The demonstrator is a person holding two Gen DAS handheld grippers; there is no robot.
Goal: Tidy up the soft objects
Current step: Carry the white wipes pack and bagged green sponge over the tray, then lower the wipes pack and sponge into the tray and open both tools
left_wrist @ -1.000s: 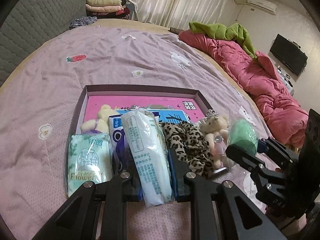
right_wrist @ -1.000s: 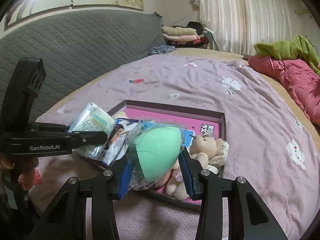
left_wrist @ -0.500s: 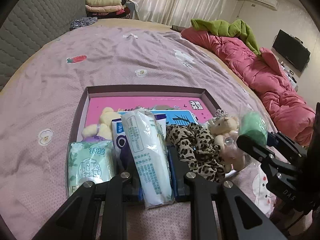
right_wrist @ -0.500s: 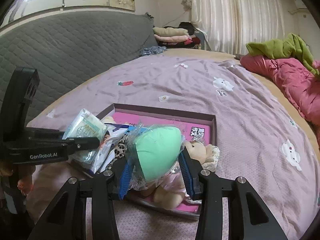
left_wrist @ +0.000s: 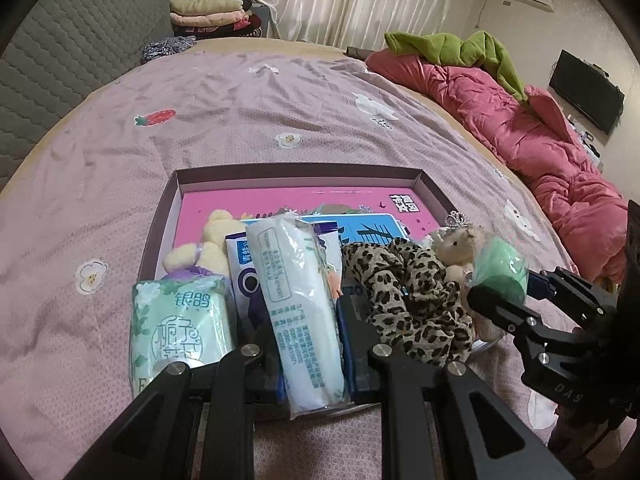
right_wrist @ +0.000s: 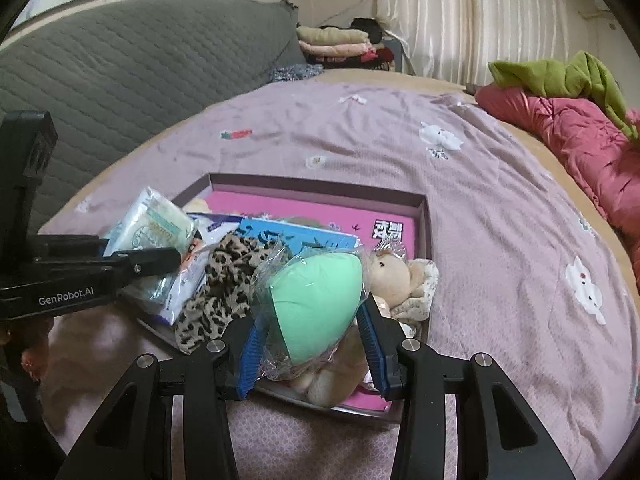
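Soft objects, mid-sorting: left hand-held gripper (left_wrist: 306, 344) clamps a white tissue pack (left_wrist: 298, 308); right hand-held gripper (right_wrist: 310, 344) pinches a wrapped green sponge (right_wrist: 316, 300), both poised over the tray (left_wrist: 296, 170) for placement.

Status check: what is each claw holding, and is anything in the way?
Left gripper shut on white packet. Right gripper shut on green sponge. Both over box; teddy bear beneath sponge.
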